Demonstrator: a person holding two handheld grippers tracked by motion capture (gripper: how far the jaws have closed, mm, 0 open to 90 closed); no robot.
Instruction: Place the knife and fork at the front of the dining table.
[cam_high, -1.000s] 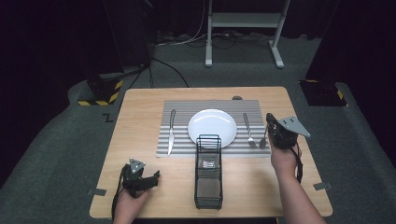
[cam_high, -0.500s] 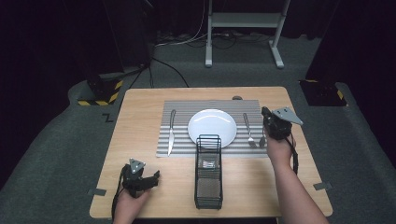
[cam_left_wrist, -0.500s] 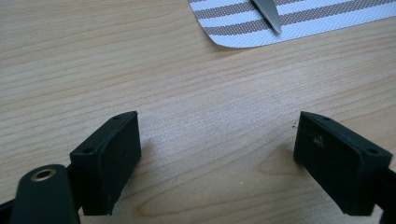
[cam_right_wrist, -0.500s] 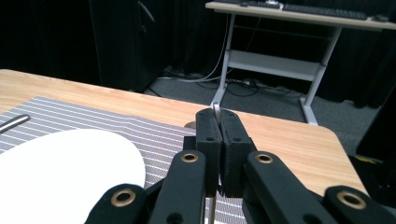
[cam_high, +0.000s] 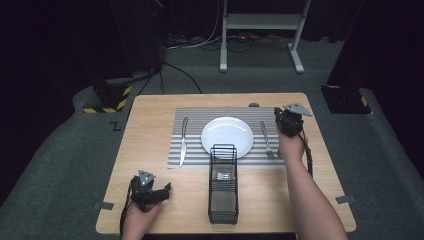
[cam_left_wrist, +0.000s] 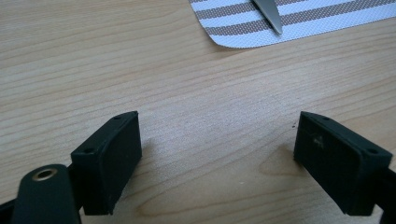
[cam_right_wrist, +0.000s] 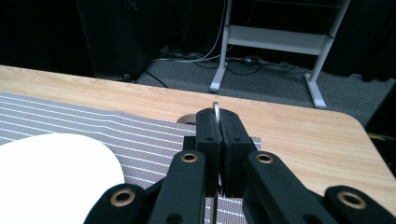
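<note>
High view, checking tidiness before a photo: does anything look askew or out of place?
The black wire basket straddles the placemat's near edge and hides the plate's near rim. The knife and fork lie roughly straight beside the plate. Nothing looks spilled or damaged.

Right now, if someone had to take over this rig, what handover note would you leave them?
Left gripper: open, empty, low over the table at the near left.
Right gripper: shut on a thin metal piece, probably cutlery, over the placemat's far right corner.
Done: plate centred on the mat, knife to its left, fork to its right. The wire rack stands in front of the plate.
Left: probably lay the held piece beside the fork and release.
</note>
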